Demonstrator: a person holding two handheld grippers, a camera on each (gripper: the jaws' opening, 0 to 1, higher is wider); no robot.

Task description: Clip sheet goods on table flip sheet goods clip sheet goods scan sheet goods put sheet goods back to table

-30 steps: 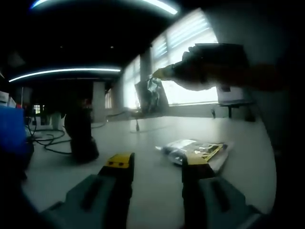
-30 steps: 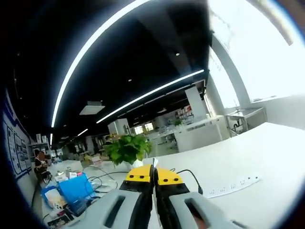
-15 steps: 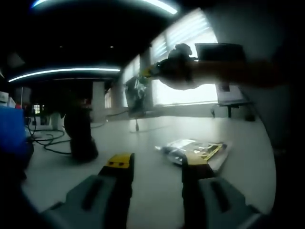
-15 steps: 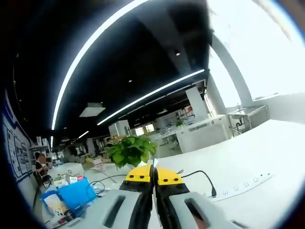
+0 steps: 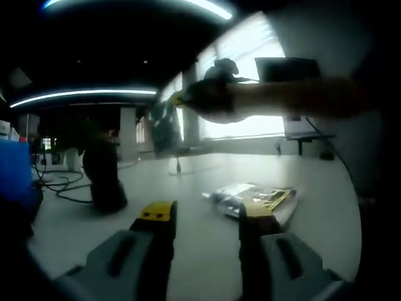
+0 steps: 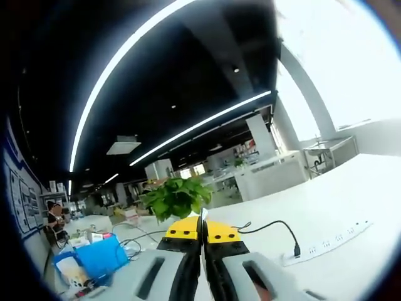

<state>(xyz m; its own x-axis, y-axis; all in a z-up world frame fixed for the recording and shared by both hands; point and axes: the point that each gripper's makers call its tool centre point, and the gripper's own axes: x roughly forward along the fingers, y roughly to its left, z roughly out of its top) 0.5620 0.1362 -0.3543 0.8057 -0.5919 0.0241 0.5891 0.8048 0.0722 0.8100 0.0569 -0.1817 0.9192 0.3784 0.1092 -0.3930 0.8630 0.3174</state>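
Note:
My left gripper [image 5: 207, 216] hovers low over the white table [image 5: 188, 251], its yellow-tipped jaws wide apart with nothing between them. Just beyond its right jaw a flat packet of sheet goods [image 5: 254, 199] with a yellow label lies on the table. The right gripper [image 5: 178, 98] reaches in from the right, high above the table, and a dark shiny packet [image 5: 164, 122] hangs from its tip. In the right gripper view the right gripper [image 6: 202, 232] has its jaws pressed together, and a thin pale edge of the held packet [image 6: 202, 214] sticks up between the tips.
A dark upright device [image 5: 103, 175] stands on the table at the left with cables [image 5: 62, 187] and a blue box [image 5: 14, 172] beside it. Ahead of the right gripper are a potted plant [image 6: 175, 195], a blue box [image 6: 94, 256], and a white power strip [image 6: 326, 241] with its cable.
In the left gripper view the right gripper and its hanging packet have moved leftward, toward the dark device. The left gripper has stayed put. The right gripper view has panned slightly.

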